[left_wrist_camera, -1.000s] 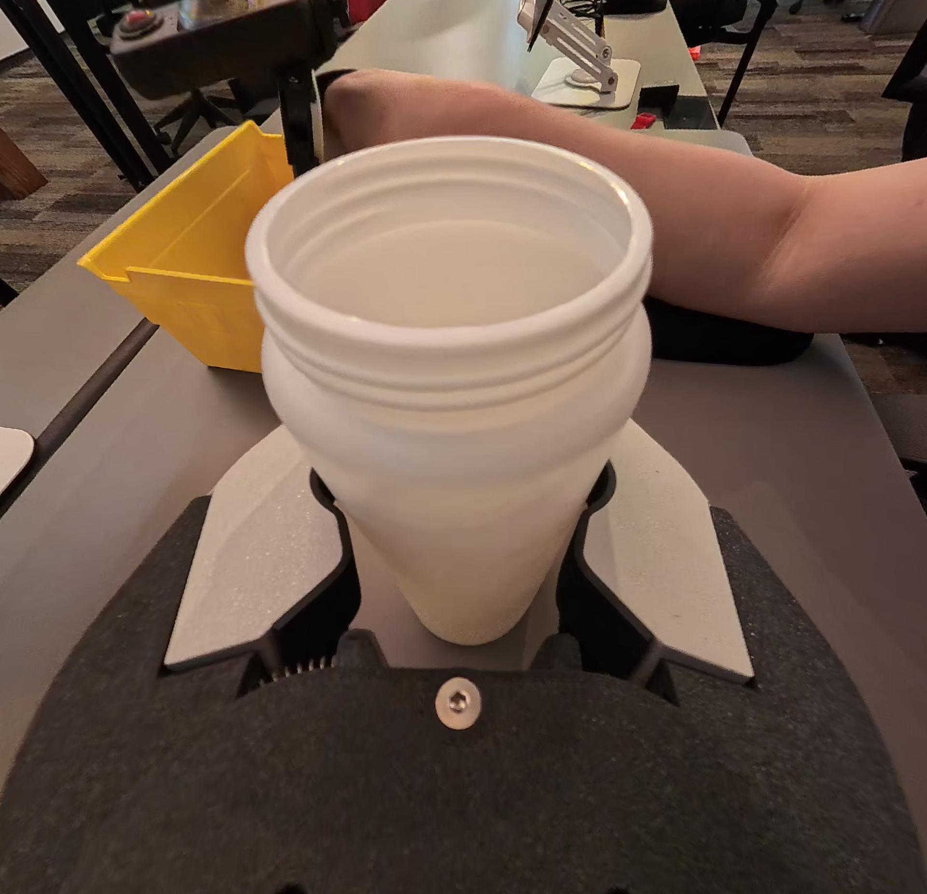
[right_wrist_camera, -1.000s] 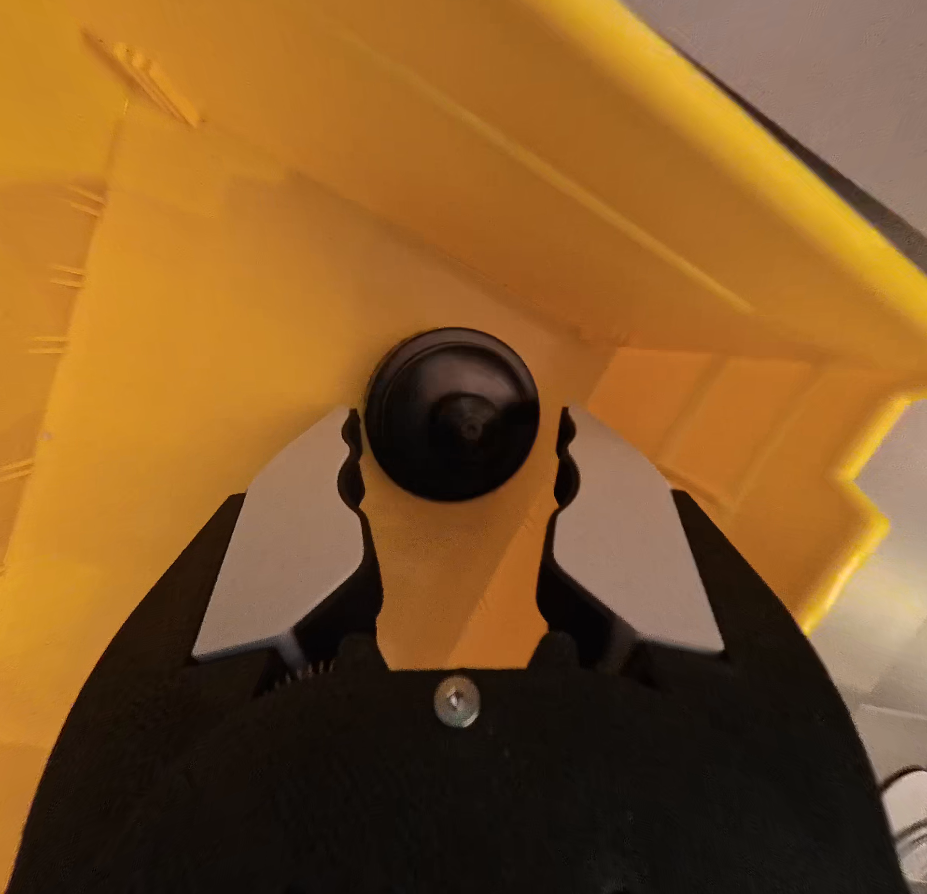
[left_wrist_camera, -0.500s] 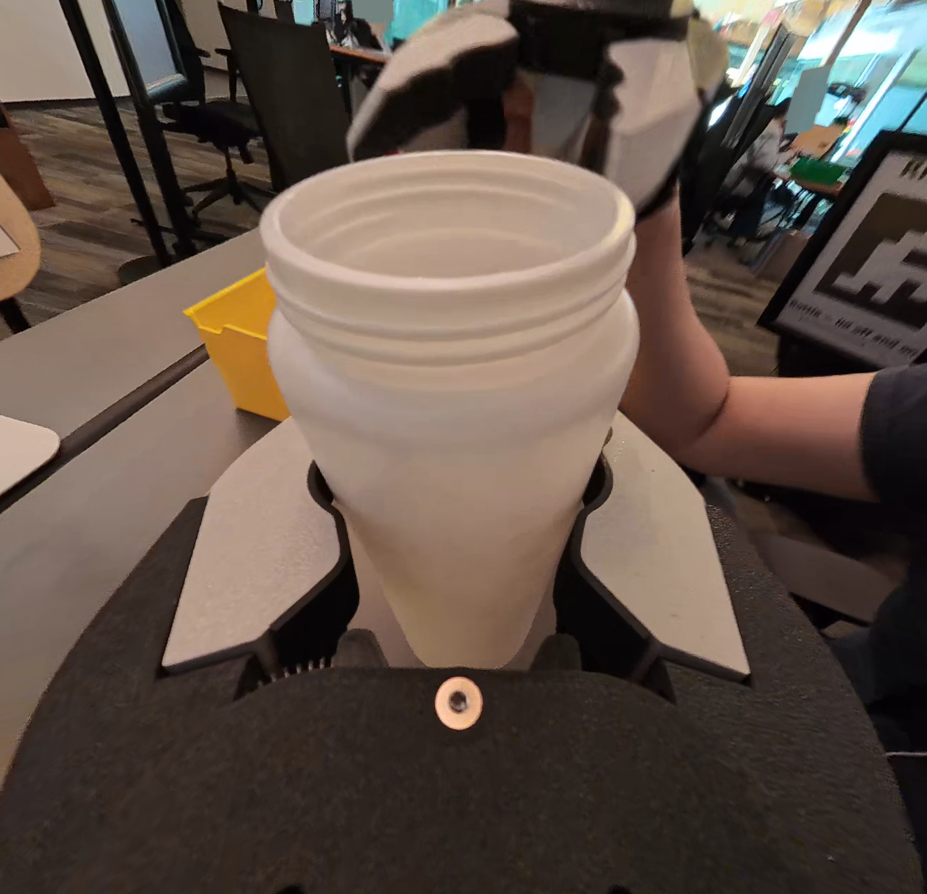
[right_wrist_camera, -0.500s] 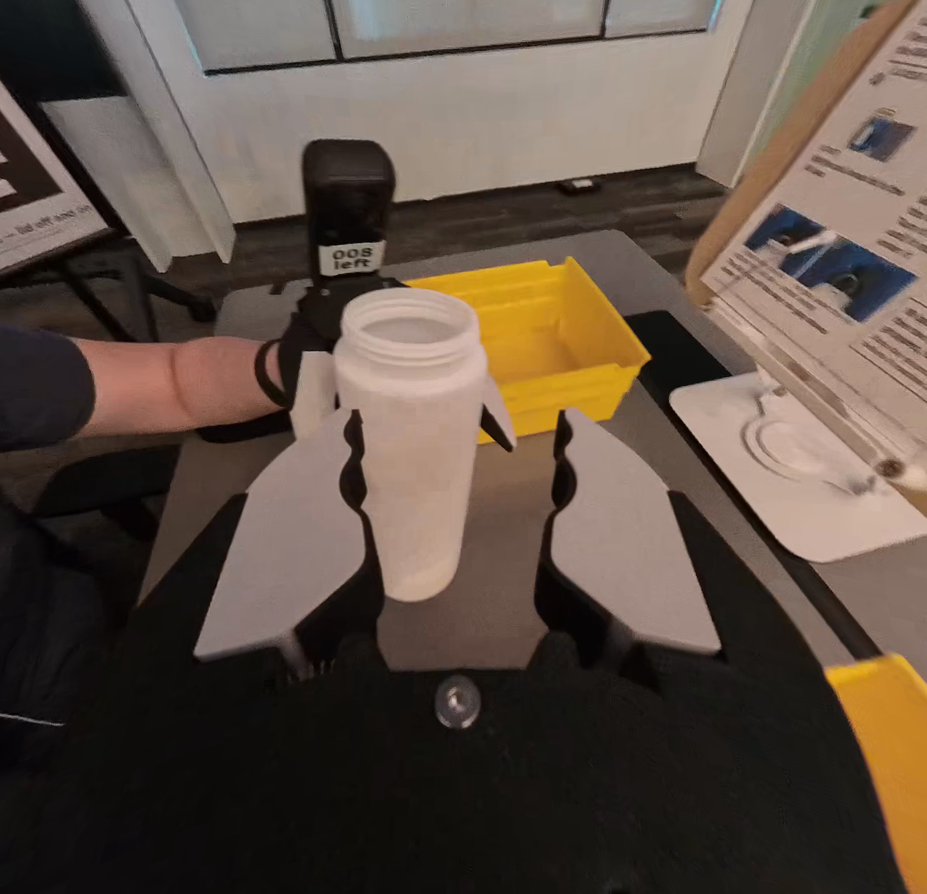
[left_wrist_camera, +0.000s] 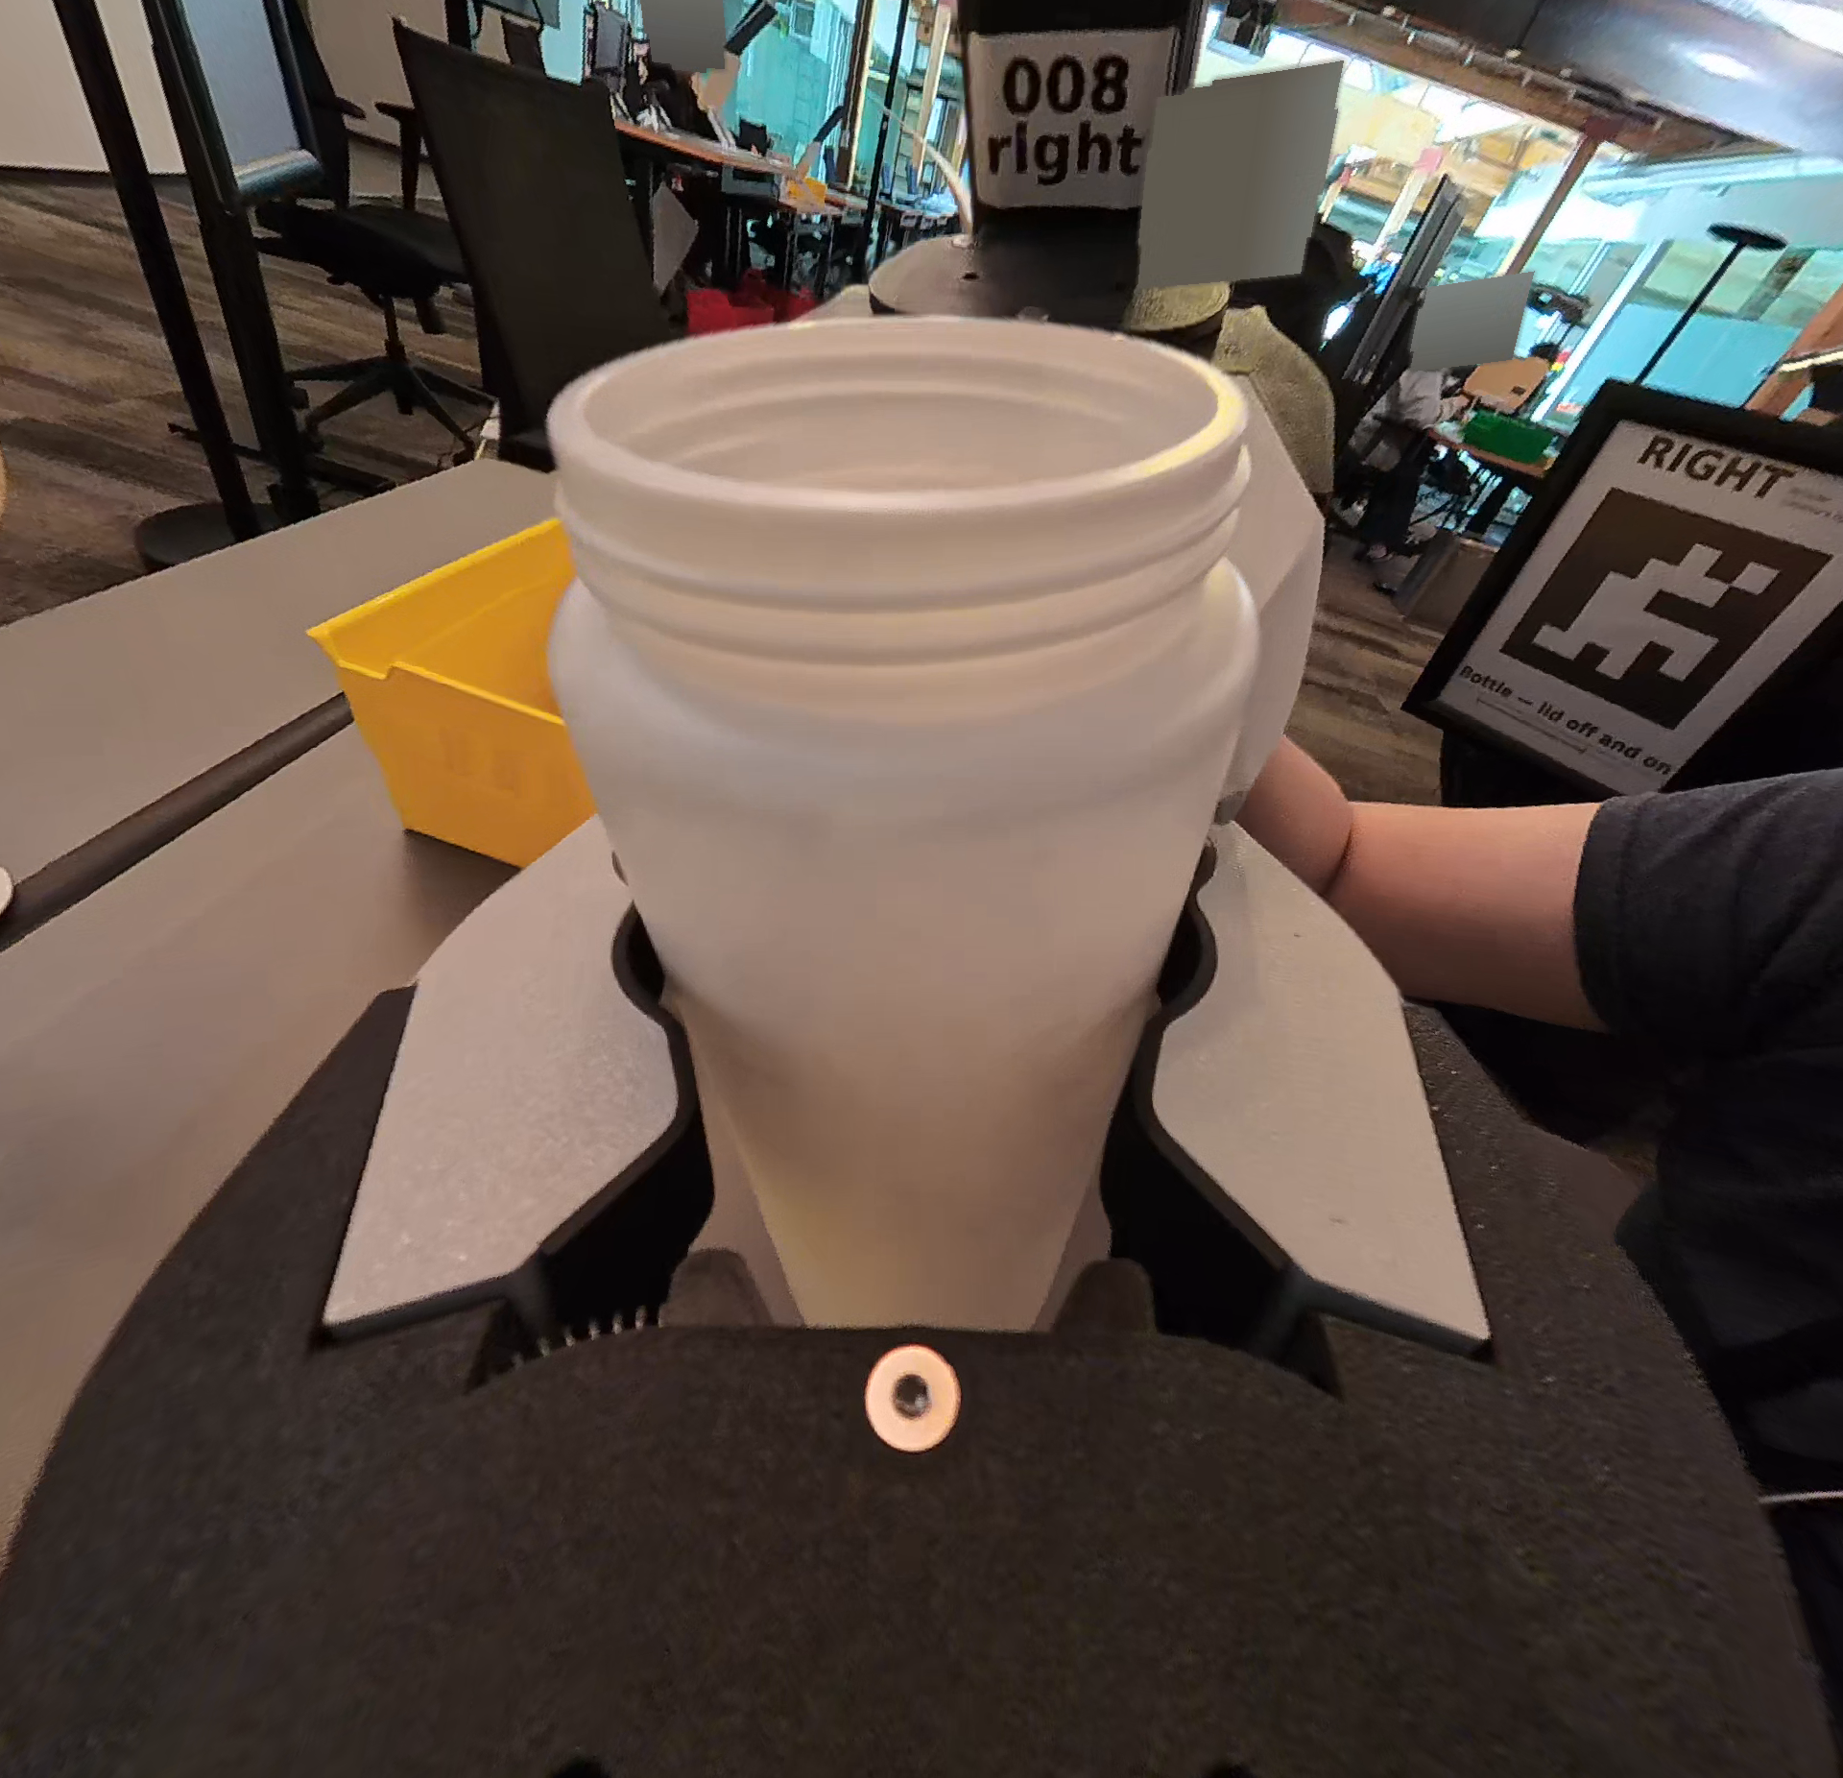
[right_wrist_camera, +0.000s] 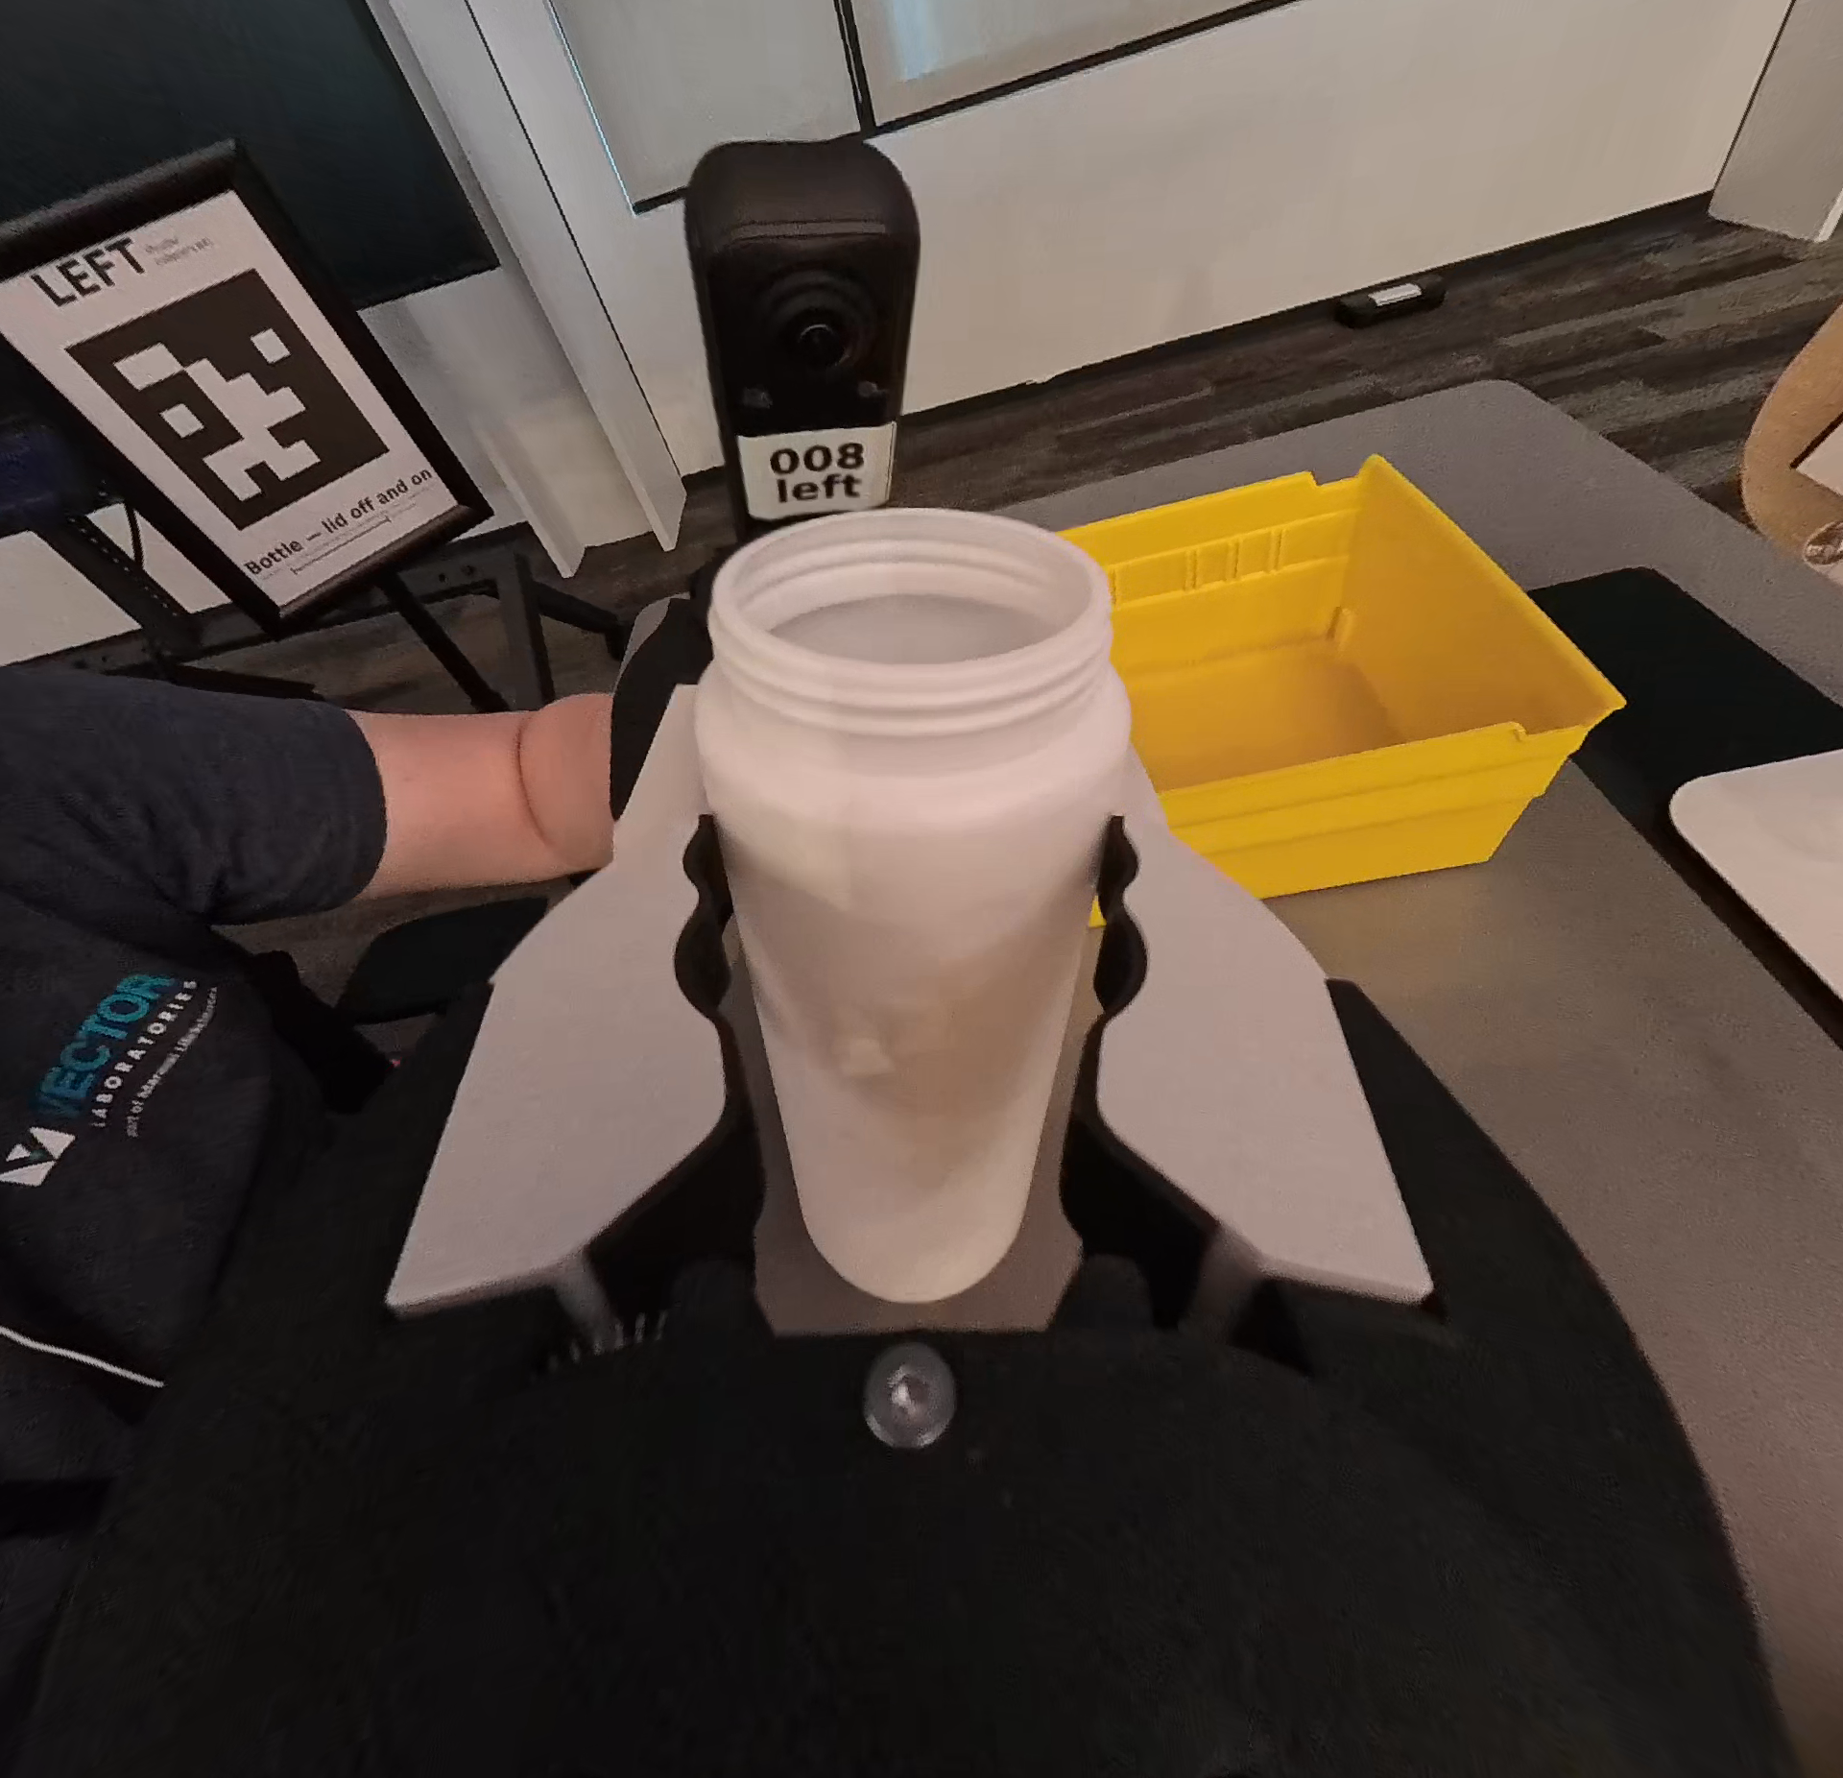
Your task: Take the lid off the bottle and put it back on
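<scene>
Bottles: one, a white plastic bottle point(left_wrist_camera: 903, 763), upright on the grey table point(left_wrist_camera: 199, 932), its threaded mouth open with no lid on it.
Lids: none can be made out in either view.
Left gripper point(left_wrist_camera: 913, 942): jaws narrowed onto the bottle's body, both grey fingers point(left_wrist_camera: 519, 1112) pressed against its sides.
Right gripper point(right_wrist_camera: 903, 892): jaws flank the same bottle from the opposite side; whether they clamp it or merely stand beside it cannot be told.
Bins: one yellow bin point(right_wrist_camera: 1326, 723), on the table just beside the bottle; the part of its inside that shows holds nothing.
Framed marker boards: two, one in each view point(left_wrist_camera: 1646, 623) point(right_wrist_camera: 219, 404), standing off the table.
Forearms: two, each in a dark short sleeve point(left_wrist_camera: 1695, 932), one behind each gripper.
Office chairs: at least one black chair point(left_wrist_camera: 519, 194) in the background.
</scene>
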Demonstrator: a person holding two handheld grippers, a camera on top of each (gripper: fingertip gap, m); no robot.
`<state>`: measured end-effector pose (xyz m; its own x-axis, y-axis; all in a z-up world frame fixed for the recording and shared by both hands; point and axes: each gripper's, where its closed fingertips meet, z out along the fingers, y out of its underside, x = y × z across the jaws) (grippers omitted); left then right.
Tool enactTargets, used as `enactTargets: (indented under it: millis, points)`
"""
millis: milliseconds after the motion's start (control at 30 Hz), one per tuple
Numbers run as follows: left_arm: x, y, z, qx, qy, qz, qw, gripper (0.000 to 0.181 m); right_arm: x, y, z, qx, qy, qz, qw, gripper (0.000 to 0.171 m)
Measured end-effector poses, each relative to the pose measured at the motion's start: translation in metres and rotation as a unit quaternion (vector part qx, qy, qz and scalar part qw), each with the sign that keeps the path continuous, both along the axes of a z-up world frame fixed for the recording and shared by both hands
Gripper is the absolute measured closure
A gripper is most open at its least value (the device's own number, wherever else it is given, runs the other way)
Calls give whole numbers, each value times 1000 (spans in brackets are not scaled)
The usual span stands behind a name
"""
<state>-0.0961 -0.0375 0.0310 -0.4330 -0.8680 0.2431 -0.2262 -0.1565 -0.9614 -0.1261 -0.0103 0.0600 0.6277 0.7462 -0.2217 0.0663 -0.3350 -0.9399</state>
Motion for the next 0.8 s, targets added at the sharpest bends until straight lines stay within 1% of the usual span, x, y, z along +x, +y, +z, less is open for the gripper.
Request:
enactTargets:
  millis: [100, 233, 267, 300, 400, 500, 533, 567, 600, 700, 800]
  points:
    - [-2, 0, -3, -14, 6, -14, 1000, 87, 5, -1, 9, 14, 14, -12, 1000, 98]
    - [0, -9, -22, -18, 49, -48, 998, 85, 23, -5, 28, 35, 46, -27, 998, 97]
    - [0, -13, -27, -14, 58, -60, 996, 87, 26, -7, 32, 39, 58, -27, 997, 97]
    - [0, -17, -31, -7, 61, -71, 996, 95, 28, -8, 34, 39, 68, -27, 997, 97]
    - [3, -19, -31, 11, 49, -62, 997, 96, 25, -8, 35, 46, 77, -17, 996, 97]
    - [4, -14, -22, 6, 25, -44, 999, 96, 21, -6, 26, 38, 57, -13, 998, 78]
    - [3, -13, -19, 1, 20, -42, 999, 96, 19, -5, 19, 31, 41, -9, 999, 77]
    - [2, -12, -16, -4, 19, -43, 999, 96, 16, -4, 13, 25, 29, -3, 999, 79]
    - [1, -12, -16, -5, 20, -44, 999, 96, 12, -6, 10, 23, 21, 11, 999, 93]
    - [1, -11, -13, -1, 12, -39, 999, 95, 11, -4, 11, 29, 15, 12, 999, 94]
    - [0, -11, -7, 2, 2, -34, 999, 82, 29, -4, 36, 54, 44, -36, 997, 94]
